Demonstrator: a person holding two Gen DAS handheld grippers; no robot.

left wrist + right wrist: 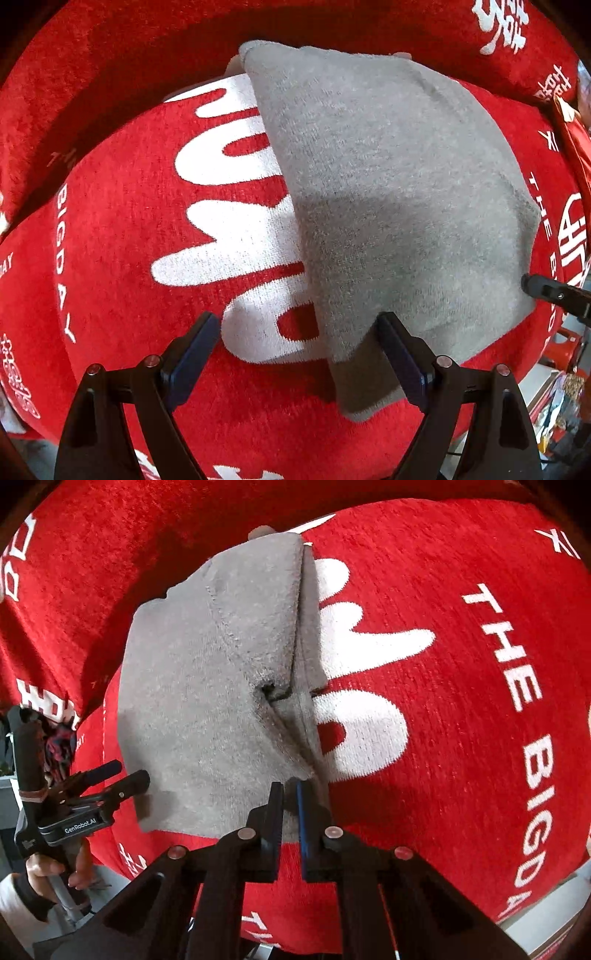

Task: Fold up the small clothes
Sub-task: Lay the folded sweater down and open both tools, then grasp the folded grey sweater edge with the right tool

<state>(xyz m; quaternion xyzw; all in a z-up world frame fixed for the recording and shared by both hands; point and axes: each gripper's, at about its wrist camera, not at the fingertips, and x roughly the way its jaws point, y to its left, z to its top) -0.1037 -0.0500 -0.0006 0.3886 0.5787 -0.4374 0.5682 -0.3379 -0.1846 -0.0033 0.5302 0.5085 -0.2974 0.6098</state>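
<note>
a red plush blanket (122,229) with large white lettering and small white words along its border covers the whole work surface, and a second red fold of it lies along the far edge. one grey knitted garment (388,192) lies on the blanket, over the right part of the white lettering in the left wrist view, reaching from the far edge to the near edge. it is folded once lengthwise: in the right wrist view a top layer ends in a straight edge that runs down the piece, with a strip of the lower layer showing beside it, and a small puckered hole (266,689) sits where the layers bunch. a near corner hangs toward the near edge as a darker flap.

two hand-held grippers are at work. the left gripper (299,354) points down at the blanket with its jaws wide apart; one finger stands over the white lettering, the other at the garment's near flap, and nothing is clamped between them. the right gripper (290,805) has its jaws drawn almost together at the garment's near edge; whether cloth is pinched between the pads cannot be told. a person's hand (55,871) grips the left tool's handle at the near left edge.
</note>
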